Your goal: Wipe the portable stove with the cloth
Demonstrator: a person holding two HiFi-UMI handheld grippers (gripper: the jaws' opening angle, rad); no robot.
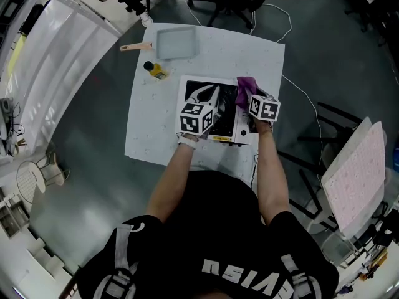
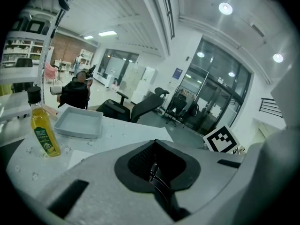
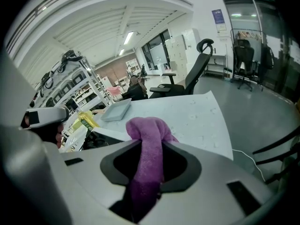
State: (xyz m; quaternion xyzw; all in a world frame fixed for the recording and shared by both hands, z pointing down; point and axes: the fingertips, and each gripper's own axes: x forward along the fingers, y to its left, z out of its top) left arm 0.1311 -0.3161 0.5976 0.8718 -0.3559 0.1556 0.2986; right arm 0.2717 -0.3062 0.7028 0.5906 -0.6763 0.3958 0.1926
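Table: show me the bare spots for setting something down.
Free: the white table's far right corner, between the grey tray and the edge; also the left strip nearer than the yellow oil bottle. Crowded: near middle, around the black-topped portable stove and purple cloth.

Close by, the right gripper (image 3: 148, 175) has its jaws clamped on the purple cloth (image 3: 146, 134), which bunches up above them. Just left of the cloth lies the dark top of the portable stove (image 3: 97, 141). Farther left sit a yellow bottle (image 3: 87, 119) and a grey tray (image 3: 116, 109). Behind the cloth stretches the white table (image 3: 197, 114), with an office chair (image 3: 199, 62) beyond.
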